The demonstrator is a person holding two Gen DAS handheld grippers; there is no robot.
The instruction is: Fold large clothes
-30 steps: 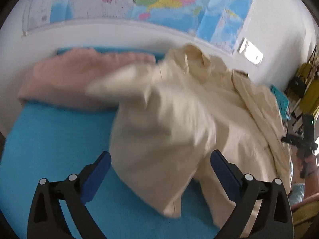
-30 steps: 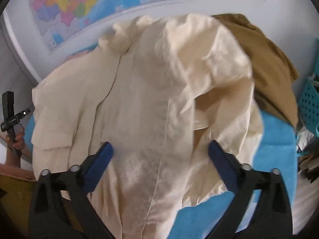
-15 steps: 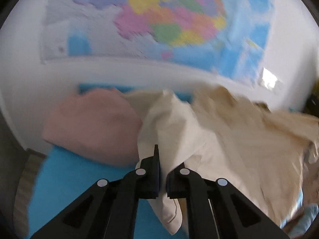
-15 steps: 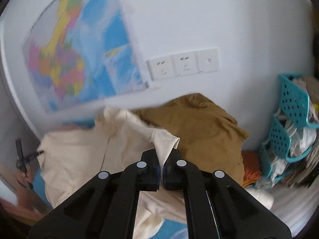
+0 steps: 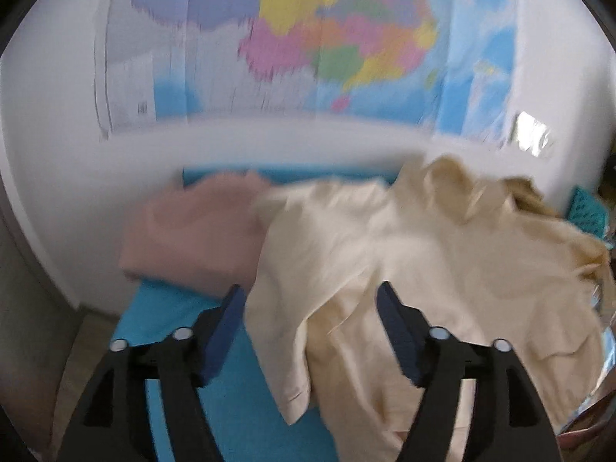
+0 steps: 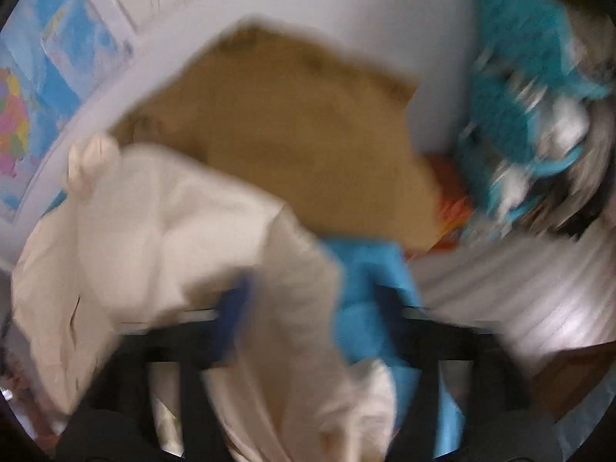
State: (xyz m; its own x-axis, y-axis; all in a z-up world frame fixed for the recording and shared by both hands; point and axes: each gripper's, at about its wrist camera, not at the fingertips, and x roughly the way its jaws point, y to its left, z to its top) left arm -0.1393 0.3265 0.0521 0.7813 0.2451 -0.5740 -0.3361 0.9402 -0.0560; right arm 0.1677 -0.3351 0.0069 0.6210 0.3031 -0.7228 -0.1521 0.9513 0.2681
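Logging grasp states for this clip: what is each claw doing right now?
Left claw: open, holding nothing, above the cream shirt.
Right claw: open, blurred, cream shirt lying between its fingers.

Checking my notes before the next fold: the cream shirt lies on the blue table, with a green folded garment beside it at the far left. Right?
Not quite. The folded garment is pink, as the left wrist view shows. The cream shirt does lie on the blue table.

Both grippers, left (image 5: 310,308) and right (image 6: 315,300), clamped before, now spread; cream garment (image 5: 404,269) dropped toward 6 o'clock.
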